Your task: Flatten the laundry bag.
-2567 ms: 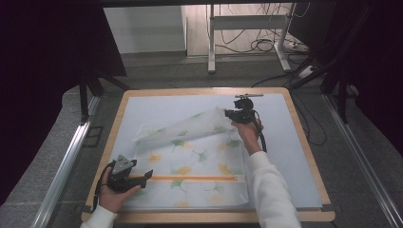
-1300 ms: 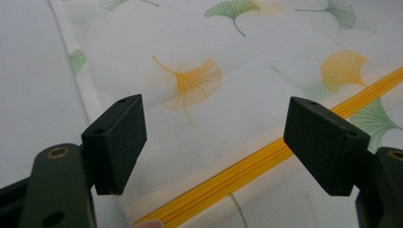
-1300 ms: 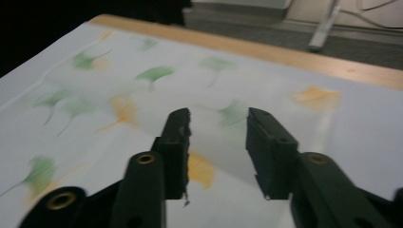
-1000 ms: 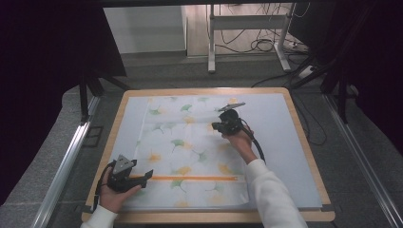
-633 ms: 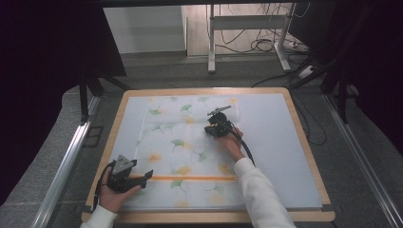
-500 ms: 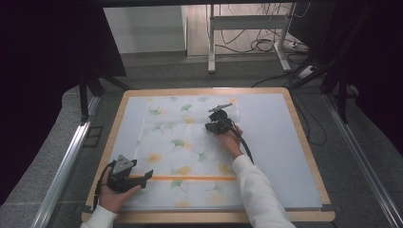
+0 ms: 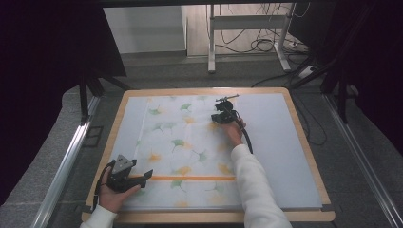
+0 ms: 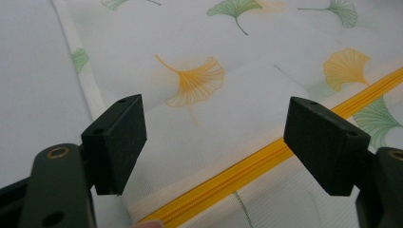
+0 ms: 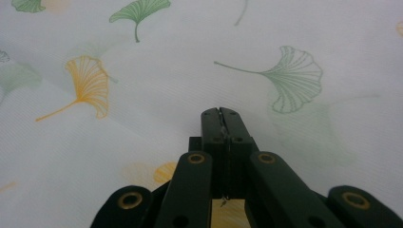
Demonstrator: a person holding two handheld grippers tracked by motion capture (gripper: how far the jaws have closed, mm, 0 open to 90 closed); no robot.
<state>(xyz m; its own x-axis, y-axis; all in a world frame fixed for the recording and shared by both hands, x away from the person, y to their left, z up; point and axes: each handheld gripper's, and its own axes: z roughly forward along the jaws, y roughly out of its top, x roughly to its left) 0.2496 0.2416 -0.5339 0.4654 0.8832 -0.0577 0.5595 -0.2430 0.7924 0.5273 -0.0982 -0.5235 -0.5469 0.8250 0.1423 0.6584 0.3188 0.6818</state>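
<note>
White cloth bag [image 7: 185,152] lies flat on the table [image 7: 304,156], right gripper [image 7: 223,116] pinching its far edge, left gripper [image 7: 142,175] wide apart at the yellow zipper [image 8: 266,159]; next, probably let go.

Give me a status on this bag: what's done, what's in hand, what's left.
Done: the ginkgo-print mesh bag lies spread flat on the table, its yellow zipper shut across the near end. In hand: the right gripper, jaws shut, rests at the bag's far right part; whether it pinches fabric is unclear. The left gripper sits open at the zipper's left end. Left: unclear, possibly folding.
</note>
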